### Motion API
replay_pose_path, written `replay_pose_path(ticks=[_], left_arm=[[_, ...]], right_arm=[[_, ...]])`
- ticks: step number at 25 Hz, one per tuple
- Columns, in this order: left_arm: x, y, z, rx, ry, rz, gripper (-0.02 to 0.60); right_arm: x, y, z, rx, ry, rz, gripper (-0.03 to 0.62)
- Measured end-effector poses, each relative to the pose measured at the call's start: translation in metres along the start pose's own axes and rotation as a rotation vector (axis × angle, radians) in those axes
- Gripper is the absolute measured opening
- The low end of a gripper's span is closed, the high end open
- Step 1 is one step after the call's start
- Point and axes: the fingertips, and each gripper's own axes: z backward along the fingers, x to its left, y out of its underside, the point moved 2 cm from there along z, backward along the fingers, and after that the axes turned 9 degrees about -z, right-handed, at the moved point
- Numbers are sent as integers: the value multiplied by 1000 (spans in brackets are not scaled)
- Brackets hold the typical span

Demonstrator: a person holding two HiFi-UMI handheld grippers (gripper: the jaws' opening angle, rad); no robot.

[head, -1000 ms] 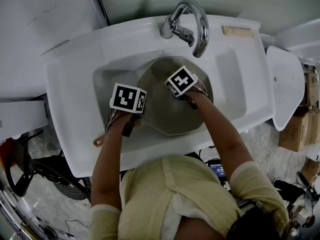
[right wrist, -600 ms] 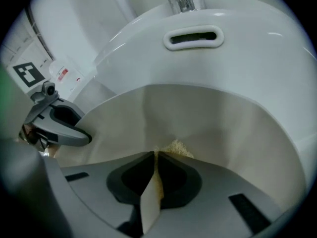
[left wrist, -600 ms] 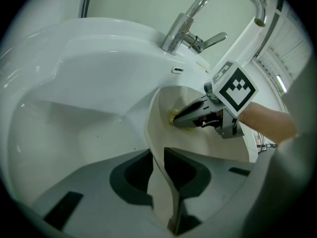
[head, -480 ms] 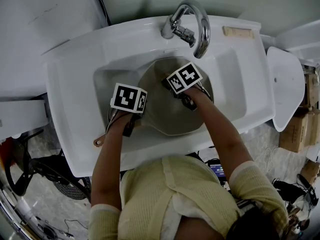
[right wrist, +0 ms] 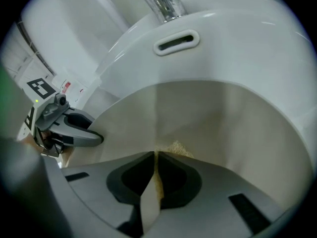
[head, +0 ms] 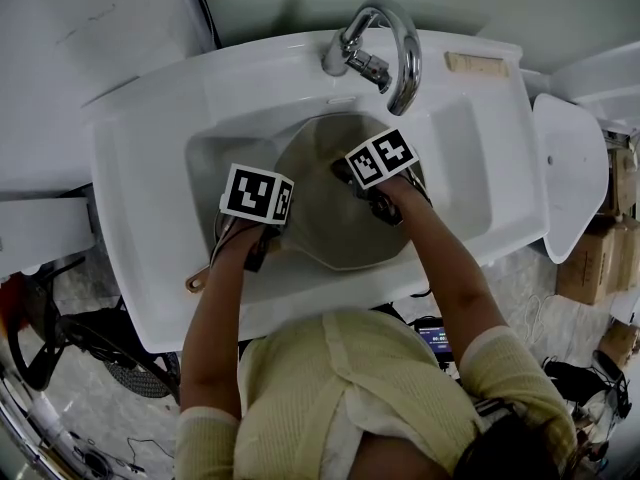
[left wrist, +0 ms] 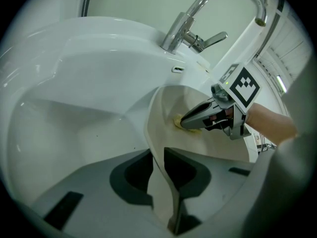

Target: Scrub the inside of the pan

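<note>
A grey pan point(head: 335, 223) lies tilted in the white sink point(head: 150, 198), its handle point(head: 197, 282) sticking out over the front rim. My left gripper point(head: 262, 244) is shut on the pan's wall near the handle; the left gripper view shows that rim point(left wrist: 159, 148) running between its jaws point(left wrist: 161, 180). Inside the pan, my right gripper point(head: 343, 171) is shut on a yellow sponge point(right wrist: 174, 148) and presses it against the pan's inner face point(right wrist: 208, 113). The left gripper view shows the right gripper point(left wrist: 184, 124) tip on the sponge point(left wrist: 178, 119). The left gripper point(right wrist: 96, 137) shows at the right gripper view's left.
A chrome faucet point(head: 385, 48) arches over the back of the basin, its spout above the pan. A small tan bar point(head: 475, 63) lies on the sink's back right ledge. A white lid-like piece point(head: 570, 168) and cardboard boxes point(head: 590, 263) stand to the right.
My right gripper has slid a little to the right inside the pan with the sponge. The left gripper and the pan have stayed put.
</note>
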Motion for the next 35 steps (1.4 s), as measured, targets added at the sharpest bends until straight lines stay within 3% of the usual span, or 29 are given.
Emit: replay_pose_path(ticks=[7, 22, 35], left_arm=[[0, 1, 0, 2, 0, 1, 120], [-1, 1, 0, 4, 1, 3, 120], [-1, 2, -2, 9, 6, 10, 120]], right_arm=[[1, 13, -1, 23, -26, -61, 46], [32, 35, -7, 133, -103, 46, 46], [58, 70, -6, 328, -214, 200, 46]])
